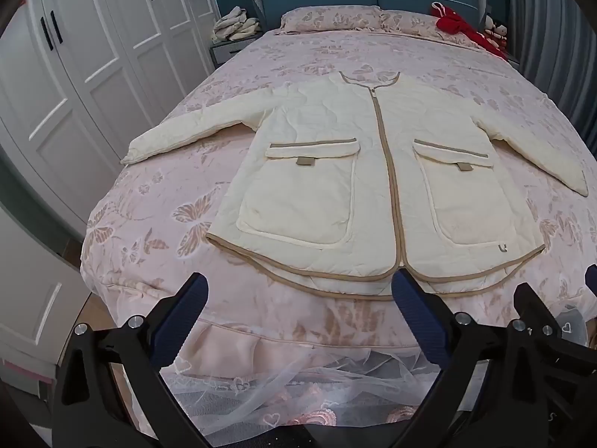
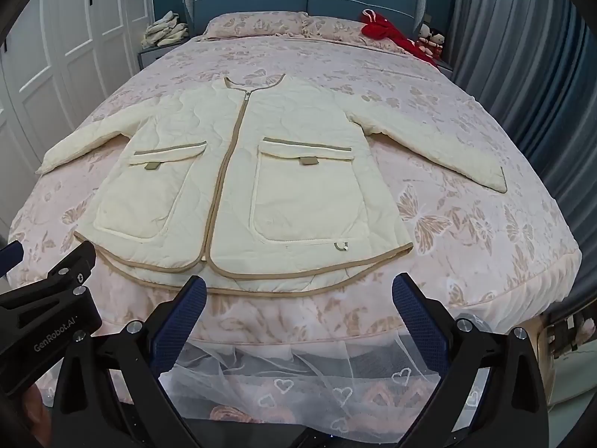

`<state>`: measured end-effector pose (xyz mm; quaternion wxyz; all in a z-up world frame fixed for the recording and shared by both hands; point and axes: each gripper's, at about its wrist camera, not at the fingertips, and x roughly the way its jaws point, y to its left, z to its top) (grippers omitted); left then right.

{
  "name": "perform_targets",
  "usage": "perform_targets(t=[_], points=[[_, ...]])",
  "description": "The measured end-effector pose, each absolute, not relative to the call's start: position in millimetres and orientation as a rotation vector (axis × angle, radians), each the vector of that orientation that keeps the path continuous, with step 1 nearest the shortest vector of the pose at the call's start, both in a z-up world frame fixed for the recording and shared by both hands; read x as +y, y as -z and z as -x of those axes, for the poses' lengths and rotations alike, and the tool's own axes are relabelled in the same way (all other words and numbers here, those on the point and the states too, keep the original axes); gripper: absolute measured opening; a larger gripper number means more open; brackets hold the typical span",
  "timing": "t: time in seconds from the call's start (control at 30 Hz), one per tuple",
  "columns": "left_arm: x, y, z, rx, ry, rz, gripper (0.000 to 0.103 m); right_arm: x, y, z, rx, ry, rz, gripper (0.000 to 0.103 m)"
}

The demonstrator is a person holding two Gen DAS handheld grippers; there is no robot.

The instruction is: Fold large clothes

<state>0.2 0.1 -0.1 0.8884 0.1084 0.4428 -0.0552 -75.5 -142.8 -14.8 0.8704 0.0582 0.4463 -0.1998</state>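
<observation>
Left wrist: left gripper (image 1: 300,295) agape, down-tilted.

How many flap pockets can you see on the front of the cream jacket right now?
2. One flap pocket sits on the panel left of the zipper, the other flap pocket on the panel right of it. The cream jacket lies front-up; its back is hidden.

Matt quilted cloth jacket (image 1: 335,171) on a soft printed bedspread (image 1: 156,201); sheer lace netting (image 2: 298,380) hangs below.

The left gripper (image 1: 300,295) tilts downward, jaws spread wide (nothing between them). The right gripper (image 2: 298,295) matches, side by side.
</observation>
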Motion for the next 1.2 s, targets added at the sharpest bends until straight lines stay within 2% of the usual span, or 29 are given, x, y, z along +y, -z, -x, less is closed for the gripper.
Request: perform_targets(t=[1.2], points=[[-0.3,-3.2,-1.0,0.911,0.116,-0.223,0.093,-138.5,11.8,74.9,0.926,0.409,-0.133,0.098]])
